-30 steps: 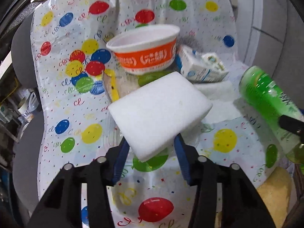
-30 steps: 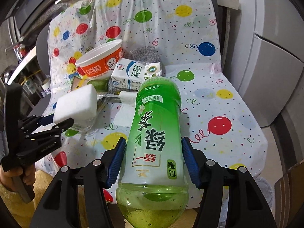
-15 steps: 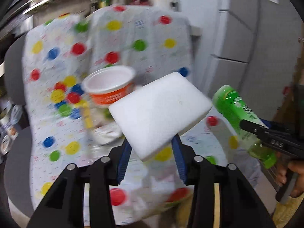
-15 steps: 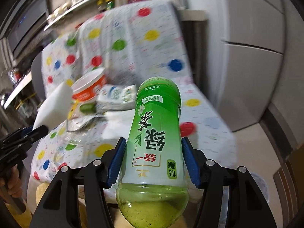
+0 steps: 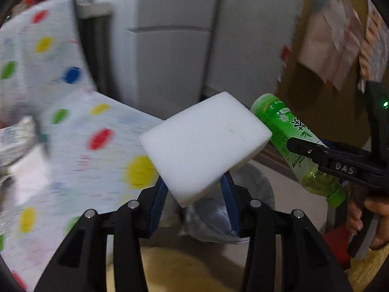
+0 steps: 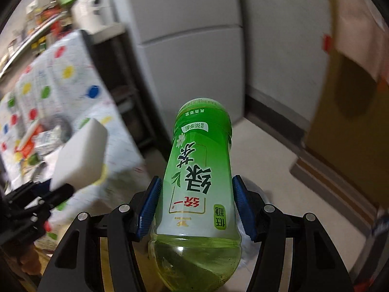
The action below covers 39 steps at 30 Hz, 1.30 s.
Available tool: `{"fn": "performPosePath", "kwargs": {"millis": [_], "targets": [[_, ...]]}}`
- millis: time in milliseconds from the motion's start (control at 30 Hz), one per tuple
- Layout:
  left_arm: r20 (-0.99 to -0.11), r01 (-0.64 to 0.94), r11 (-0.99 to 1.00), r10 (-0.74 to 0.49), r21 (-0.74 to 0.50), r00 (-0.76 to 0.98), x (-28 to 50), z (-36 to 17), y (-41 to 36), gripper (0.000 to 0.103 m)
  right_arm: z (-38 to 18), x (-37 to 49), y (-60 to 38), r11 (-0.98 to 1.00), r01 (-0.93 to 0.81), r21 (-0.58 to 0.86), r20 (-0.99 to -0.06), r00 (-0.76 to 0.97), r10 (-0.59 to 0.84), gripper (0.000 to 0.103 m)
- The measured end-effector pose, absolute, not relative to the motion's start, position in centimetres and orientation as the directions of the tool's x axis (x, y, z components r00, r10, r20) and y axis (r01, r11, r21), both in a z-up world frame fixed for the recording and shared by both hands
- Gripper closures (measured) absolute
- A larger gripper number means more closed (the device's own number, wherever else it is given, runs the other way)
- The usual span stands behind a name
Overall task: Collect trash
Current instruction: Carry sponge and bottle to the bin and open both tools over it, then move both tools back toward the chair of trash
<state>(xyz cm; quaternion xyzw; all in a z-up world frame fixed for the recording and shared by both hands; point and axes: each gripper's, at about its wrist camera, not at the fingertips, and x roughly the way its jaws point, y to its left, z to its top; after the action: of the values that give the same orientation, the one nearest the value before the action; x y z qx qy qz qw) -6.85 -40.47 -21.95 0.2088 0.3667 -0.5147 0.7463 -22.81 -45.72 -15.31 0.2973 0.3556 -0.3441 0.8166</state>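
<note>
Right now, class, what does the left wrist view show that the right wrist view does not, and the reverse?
Only the left wrist view shows a hand on the right gripper and a plastic-lined bin below the sponge. Only the right wrist view shows the cluttered shelf and the liquid inside the green bottle. Both show the sponge held by the left gripper, the bottle, the spotted cloth and the grey fridge.

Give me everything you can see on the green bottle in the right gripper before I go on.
The green bottle is clear green plastic with a green-to-white label printed in Chinese characters. It lies along the right gripper, base pointing away, neck end toward the camera; the left wrist view shows a green cap. A little greenish liquid sits at the near end. The blue-padded fingers press its label on both sides. Nothing else touches it.
</note>
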Motion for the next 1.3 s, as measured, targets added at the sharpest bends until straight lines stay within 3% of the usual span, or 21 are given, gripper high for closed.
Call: {"fn": "performPosePath", "kwargs": {"millis": [167,333,433,467,633,900,1300], "targets": [[-0.846,0.943,0.327,-0.517,-0.058,0.128,-9.2,-27.3,-46.1,0.057,-19.9,-24.7,-48.2,0.491,0.817,0.303,-0.821,0.485,-0.3,0.042],[-0.875,0.952,0.301,-0.473,-0.053,0.101,-9.6,-29.4,-49.2,0.052,-22.7,-24.8,-50.7,0.414,0.825,0.384,-0.827,0.507,-0.243,0.04],[-0.888,0.945,0.321,-0.45,-0.058,0.098,-9.6,-29.8,-50.0,0.038,-23.5,-24.6,-51.8,0.386,0.822,0.418,-0.825,0.521,-0.217,0.034],[-0.888,0.942,0.33,-0.449,-0.056,0.104,-9.5,-29.8,-50.1,0.027,-23.5,-24.6,-52.0,0.38,0.822,0.423,-0.823,0.524,-0.219,0.03],[-0.878,0.931,0.362,-0.461,-0.052,0.13,-8.8,-28.4,-49.5,0.025,-21.2,-24.9,-51.6,0.407,0.828,0.385,-0.811,0.514,-0.278,0.028],[-0.79,0.864,0.503,-0.525,0.011,0.316,-4.3,-21.5,-40.5,0.025,-13.6,-22.6,-47.9,0.565,0.758,0.325,-0.739,0.576,-0.348,0.028],[-0.748,0.564,0.821,-0.322,0.085,0.581,3.8,-15.6,-21.0,0.025,-6.2,-7.6,-36.7,0.85,0.418,0.322,-0.633,0.763,-0.135,0.028]]}}
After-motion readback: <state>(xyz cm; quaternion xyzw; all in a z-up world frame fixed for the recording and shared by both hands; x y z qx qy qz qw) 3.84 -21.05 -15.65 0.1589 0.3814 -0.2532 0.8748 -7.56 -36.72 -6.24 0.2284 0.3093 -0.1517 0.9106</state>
